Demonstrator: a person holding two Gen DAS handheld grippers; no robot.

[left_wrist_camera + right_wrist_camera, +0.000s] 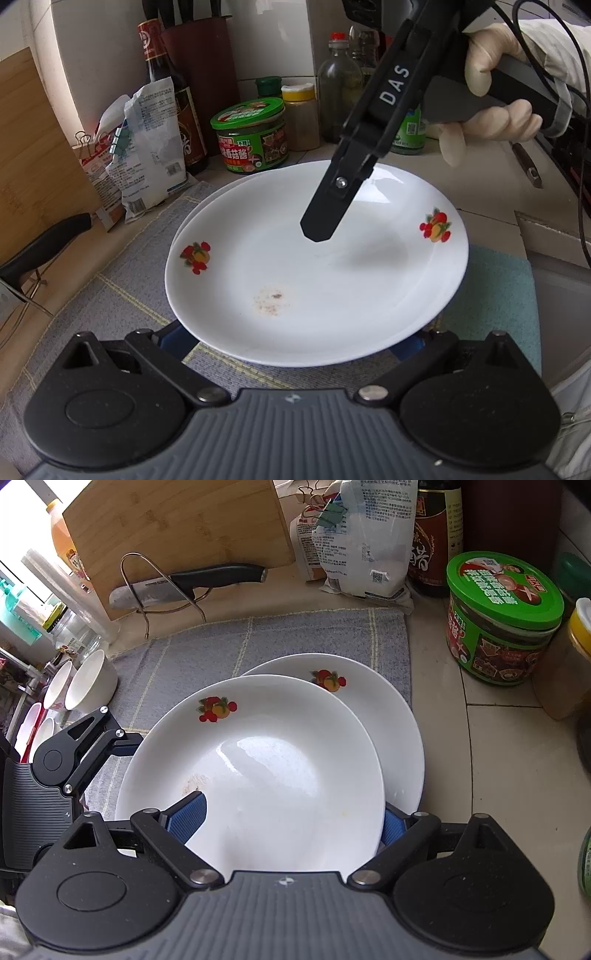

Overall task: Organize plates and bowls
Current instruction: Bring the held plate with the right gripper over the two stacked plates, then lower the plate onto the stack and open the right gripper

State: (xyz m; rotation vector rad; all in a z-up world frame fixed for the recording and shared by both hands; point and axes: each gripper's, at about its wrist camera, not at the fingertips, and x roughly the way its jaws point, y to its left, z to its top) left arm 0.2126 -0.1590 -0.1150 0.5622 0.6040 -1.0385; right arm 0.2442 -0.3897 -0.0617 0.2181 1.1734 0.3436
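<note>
Now | upper plate (258, 760) on lower plate (388, 731) | right tongs (295, 823) apart, straddling rim | left tongs (295, 339) likely apart

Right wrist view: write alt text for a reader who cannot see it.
Two white plates with fruit prints, the upper plate overlapping the lower plate, lie on a grey cloth with the right gripper open around the upper one's near edge. A knife and green-lidded jar stand behind.

Two stacked plates: upper plate (258, 775) on lower plate (399, 738), on mat (207, 646) on bench (498, 775). Behind mat: knife (192, 583), cutting board (177, 528), bags (365, 546). Right of mat: jar (502, 620). Left of mat: bowls (88, 681).
</note>
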